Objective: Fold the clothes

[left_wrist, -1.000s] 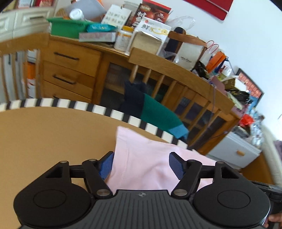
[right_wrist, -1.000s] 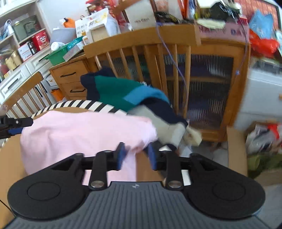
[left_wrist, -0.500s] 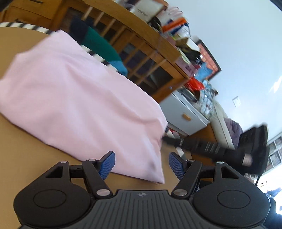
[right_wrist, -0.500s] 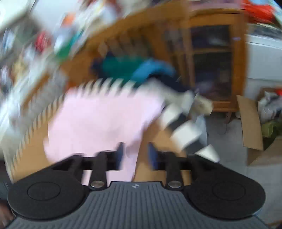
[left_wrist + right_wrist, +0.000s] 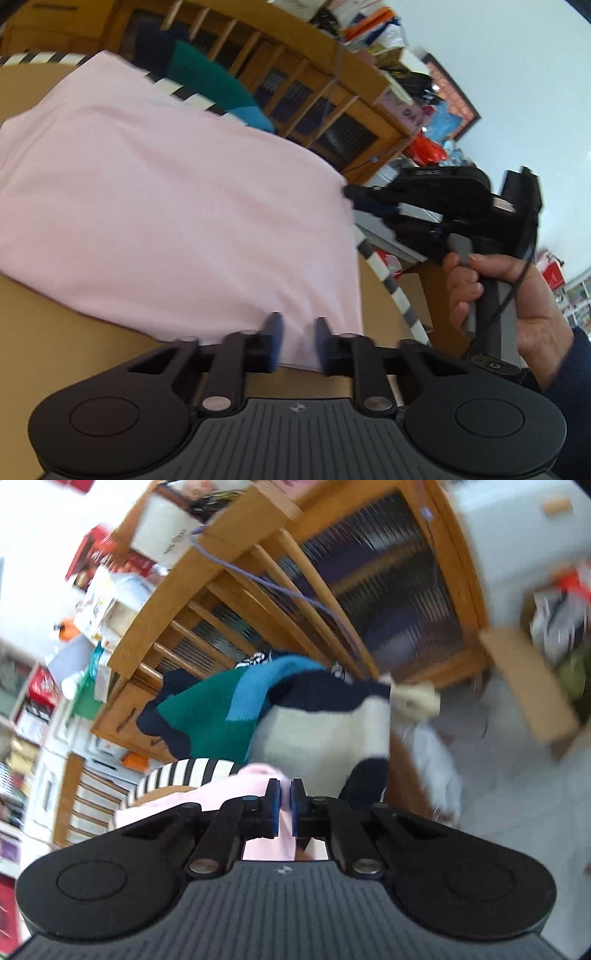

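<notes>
Left gripper [image 5: 297,341]: fingers narrowed around the near hem of the pink garment [image 5: 177,206], cloth between the pads. Right gripper [image 5: 285,806]: fingers pinched tight on a corner of the same garment; the person's right hand [image 5: 506,295] holds its handle. Pink garment: folded, lying flat on the brown worktop [image 5: 74,354], reaching its black-and-white striped edge [image 5: 391,284]. Beyond: knitted jumper [image 5: 229,709] in navy, green, blue and cream, draped on a wooden chair [image 5: 207,568]. Farthest: a wooden cabinet [image 5: 413,602], blurred.
</notes>
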Motion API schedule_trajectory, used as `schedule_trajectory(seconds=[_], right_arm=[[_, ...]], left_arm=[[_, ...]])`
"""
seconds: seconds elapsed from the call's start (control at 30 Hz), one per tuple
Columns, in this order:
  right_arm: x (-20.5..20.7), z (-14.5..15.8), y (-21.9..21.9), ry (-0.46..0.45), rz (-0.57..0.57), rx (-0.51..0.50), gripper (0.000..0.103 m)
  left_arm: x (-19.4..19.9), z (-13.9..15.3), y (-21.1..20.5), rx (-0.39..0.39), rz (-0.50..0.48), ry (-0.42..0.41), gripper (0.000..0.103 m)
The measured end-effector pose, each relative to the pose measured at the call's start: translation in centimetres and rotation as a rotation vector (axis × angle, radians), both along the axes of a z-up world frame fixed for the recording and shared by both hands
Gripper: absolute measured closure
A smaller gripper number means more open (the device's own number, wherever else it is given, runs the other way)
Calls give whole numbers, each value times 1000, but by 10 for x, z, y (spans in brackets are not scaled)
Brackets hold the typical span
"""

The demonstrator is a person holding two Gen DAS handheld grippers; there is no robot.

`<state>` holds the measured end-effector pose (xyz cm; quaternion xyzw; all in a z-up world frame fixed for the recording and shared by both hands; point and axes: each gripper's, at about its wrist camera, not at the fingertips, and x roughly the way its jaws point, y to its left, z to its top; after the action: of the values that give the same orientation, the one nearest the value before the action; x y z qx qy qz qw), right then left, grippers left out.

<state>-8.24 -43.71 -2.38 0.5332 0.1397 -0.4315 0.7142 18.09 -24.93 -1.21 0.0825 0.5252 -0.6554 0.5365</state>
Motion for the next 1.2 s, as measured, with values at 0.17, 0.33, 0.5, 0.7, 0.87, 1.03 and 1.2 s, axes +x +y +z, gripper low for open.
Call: schedule_trajectory(seconds=[0.17, 0.33, 0.5, 0.7, 0.87, 1.03, 1.2], right_arm=[[-6, 9, 4, 48, 4, -25, 98], [10, 42, 75, 65, 213, -235, 93], [41, 24, 128, 117, 338, -229, 93], [52, 10, 150, 239, 337, -203, 94], [55, 47, 188, 310, 307, -266, 52], [62, 51, 229, 385, 233, -256, 46], [64, 67, 260, 426, 147, -324, 12]], left_arm=[[9, -3, 3, 14, 28, 28, 97], [31, 44, 41, -219, 95, -208, 47], [83, 32, 33, -96, 177, -363, 55], [78, 27, 33, 0, 72, -493, 59], [42, 51, 53, -54, -34, -632, 9], [28, 54, 77, -23, -59, -664, 4], [25, 64, 101, -57, -29, -630, 0]])
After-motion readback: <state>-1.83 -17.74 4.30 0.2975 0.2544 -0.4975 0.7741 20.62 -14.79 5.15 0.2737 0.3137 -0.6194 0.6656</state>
